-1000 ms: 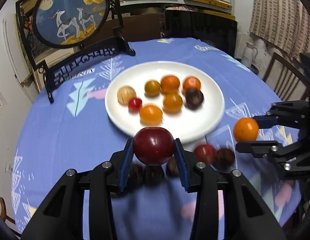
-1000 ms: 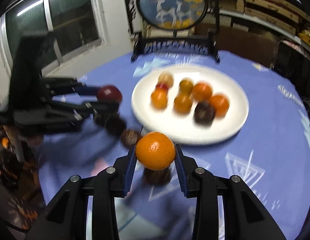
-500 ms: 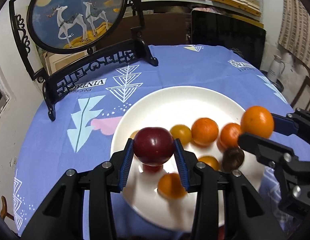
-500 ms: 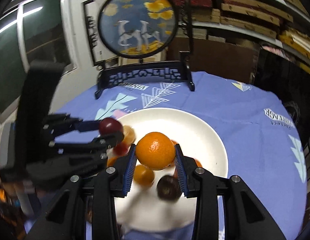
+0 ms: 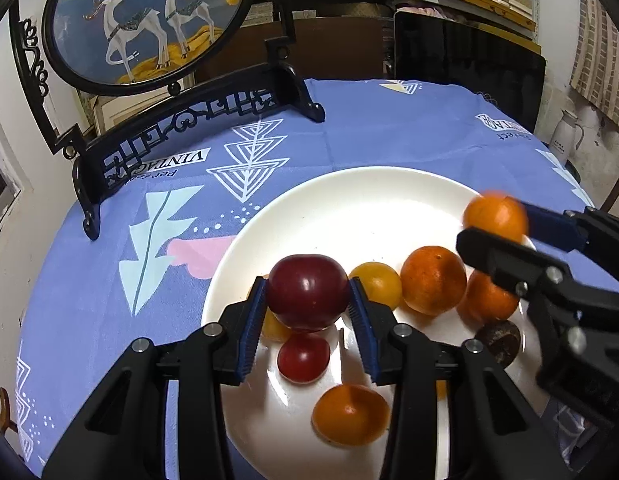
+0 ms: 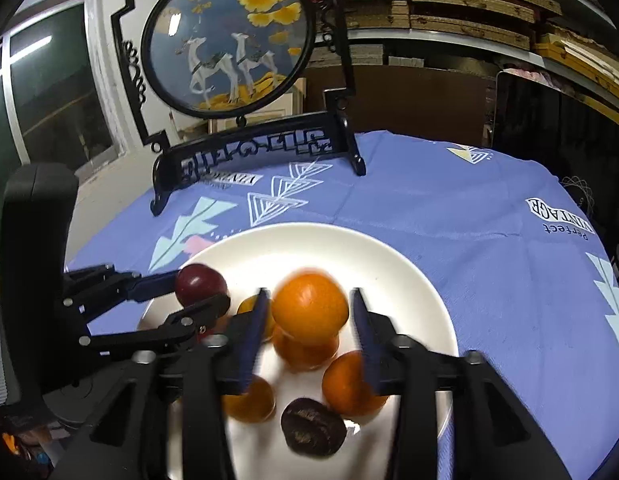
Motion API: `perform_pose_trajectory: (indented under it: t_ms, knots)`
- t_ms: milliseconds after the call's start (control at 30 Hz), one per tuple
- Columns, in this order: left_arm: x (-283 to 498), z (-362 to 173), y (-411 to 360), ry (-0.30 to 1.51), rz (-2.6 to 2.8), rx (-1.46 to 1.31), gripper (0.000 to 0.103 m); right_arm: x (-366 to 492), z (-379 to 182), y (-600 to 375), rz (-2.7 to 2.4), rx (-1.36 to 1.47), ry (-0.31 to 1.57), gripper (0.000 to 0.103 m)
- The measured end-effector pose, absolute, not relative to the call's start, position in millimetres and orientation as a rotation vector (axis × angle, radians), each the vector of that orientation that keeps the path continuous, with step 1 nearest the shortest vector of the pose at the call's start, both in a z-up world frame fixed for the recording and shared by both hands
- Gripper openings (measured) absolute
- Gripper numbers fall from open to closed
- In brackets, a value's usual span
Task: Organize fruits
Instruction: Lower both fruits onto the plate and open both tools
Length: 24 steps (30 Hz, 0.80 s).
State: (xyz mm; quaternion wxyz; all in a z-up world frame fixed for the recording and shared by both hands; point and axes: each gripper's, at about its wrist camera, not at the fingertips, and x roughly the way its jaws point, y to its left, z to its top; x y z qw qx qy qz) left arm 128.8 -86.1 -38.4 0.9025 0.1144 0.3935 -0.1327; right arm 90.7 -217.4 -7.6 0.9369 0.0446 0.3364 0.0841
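The left tool is closed on a round, dark red plum, its two blue-padded fingers pressing the fruit's sides, and it holds the plum above the near left part of a large round white ceramic plate. The right tool has a round orange tangerine between its fingers; the jaws look slightly parted, with narrow gaps at the fruit's sides, and the tangerine is blurred, so whether it is gripped or loose cannot be told. In the left wrist view the same tangerine sits between the right tool's black fingers above the plate's right side. The plate rests on a round table covered by a lavender-blue cloth printed with white triangles and the word VINTAGE. Lying on the plate are a small red cherry tomato directly below the held plum, a small yellow-orange fruit just right of the plum, a larger orange mandarin beside it, another orange fruit partly hidden behind the right tool, a dark brown wrinkled fruit near the plate's right rim, and an orange fruit nearest the camera. At the far left edge of the table stands a round painted screen with two white deer in a black carved stand. Behind the table are a dark chair back and shelves of flat boxes.
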Motion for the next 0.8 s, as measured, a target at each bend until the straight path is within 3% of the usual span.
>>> perform_pose_trajectory:
  t_ms: [100, 333, 467, 800]
  knots:
    - [127, -35, -85, 0.786, -0.278, 0.232, 0.056, 88, -7, -218, 0.173, 0.093, 0.667, 0.060]
    - [124, -33, -84, 0.769, -0.290, 0.221, 0.060, 84, -6, -216, 0.180, 0.100, 0.648, 0.063]
    - [122, -30, -79, 0.731, -0.273, 0.230, 0.075, 83, -6, -218, 0.182, 0.107, 0.636, 0.066]
    - [93, -12, -43, 0.682, -0.275, 0.170, 0.086, 62, 8, -213, 0.266, 0.178, 0.616, 0.069]
